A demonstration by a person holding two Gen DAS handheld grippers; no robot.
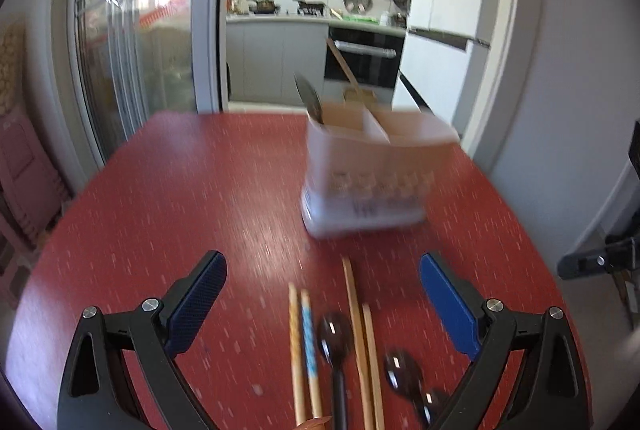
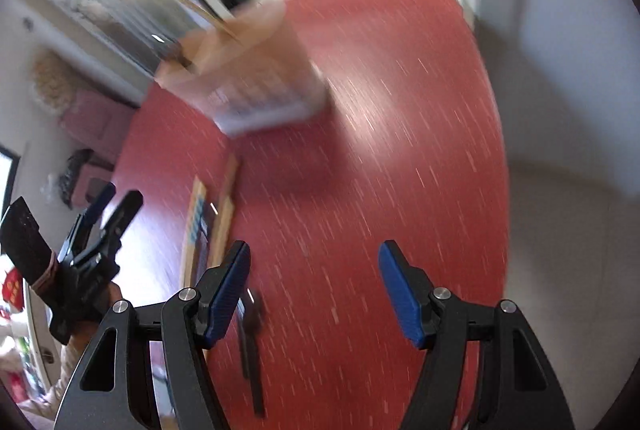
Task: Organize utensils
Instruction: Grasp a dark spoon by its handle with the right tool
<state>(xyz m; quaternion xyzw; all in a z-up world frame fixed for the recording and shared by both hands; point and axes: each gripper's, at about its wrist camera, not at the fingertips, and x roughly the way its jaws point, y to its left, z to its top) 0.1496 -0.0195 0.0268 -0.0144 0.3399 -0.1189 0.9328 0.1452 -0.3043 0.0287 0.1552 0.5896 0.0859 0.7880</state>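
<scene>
A white divided utensil holder (image 1: 368, 173) stands on the red table (image 1: 180, 189), with a dark spoon (image 1: 310, 99) and a wooden utensil (image 1: 346, 67) standing in it. My left gripper (image 1: 320, 304) is open and empty above loose utensils: blue-patterned chopsticks (image 1: 306, 346), plain wooden chopsticks (image 1: 362, 334) and two dark spoons (image 1: 334, 334), (image 1: 402, 370). My right gripper (image 2: 314, 288) is open and empty over the table; a dark spoon (image 2: 250, 342) lies by its left finger. The holder (image 2: 256, 69) is blurred ahead, chopsticks (image 2: 212, 213) between. The left gripper (image 2: 104, 226) shows at far left.
The table's far edge meets a glass door (image 1: 132, 41) and a kitchen doorway (image 1: 312, 29). A white wall (image 1: 560, 89) stands at the right. Pink stools (image 1: 24, 165) are at the left. Both views are motion-blurred.
</scene>
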